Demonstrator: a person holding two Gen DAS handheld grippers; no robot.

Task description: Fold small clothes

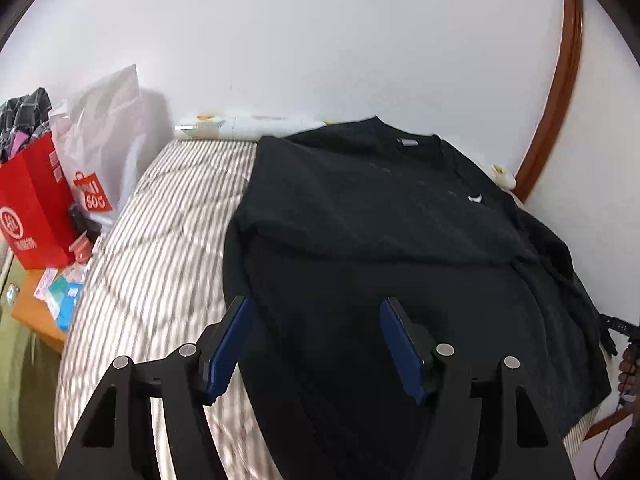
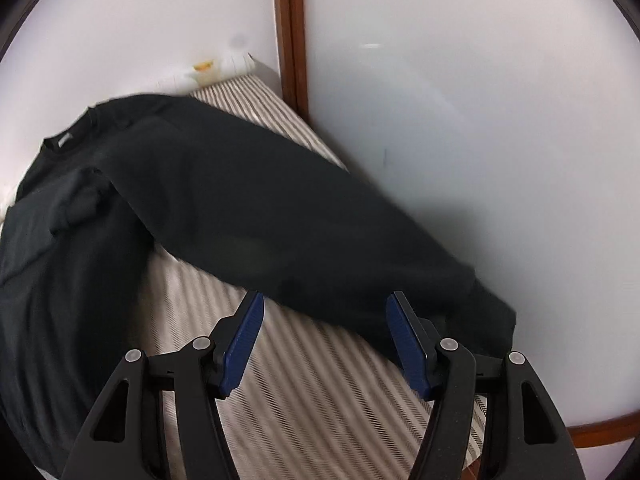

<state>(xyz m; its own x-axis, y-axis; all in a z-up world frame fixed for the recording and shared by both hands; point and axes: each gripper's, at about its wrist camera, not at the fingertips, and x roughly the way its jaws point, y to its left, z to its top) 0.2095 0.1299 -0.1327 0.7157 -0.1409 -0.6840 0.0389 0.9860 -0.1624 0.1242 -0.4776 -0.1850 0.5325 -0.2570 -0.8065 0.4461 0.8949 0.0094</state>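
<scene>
A black sweatshirt [image 1: 380, 220] lies spread on the striped bed [image 1: 160, 240], collar toward the wall, with a small white logo on the chest. Its left side looks folded inward. My left gripper [image 1: 315, 302] hovers open over the lower part of the body, with nothing pressed between its blue pads. In the right wrist view the same sweatshirt [image 2: 80, 240] has one long sleeve [image 2: 320, 248] stretched out toward the wall, its cuff [image 2: 492, 312] at the right. Just in front of that sleeve my right gripper [image 2: 326, 295] stands open above the bed [image 2: 320, 380], holding nothing.
A red paper bag [image 1: 36, 208] and a white plastic bag [image 1: 100, 140] stand left of the bed on a wooden bedside table [image 1: 36, 312] with small items. A pillow [image 1: 240, 126] lies against the white wall. A brown wooden frame [image 2: 290, 32] borders the bed on the right. A hand [image 1: 628, 364] shows at the right edge.
</scene>
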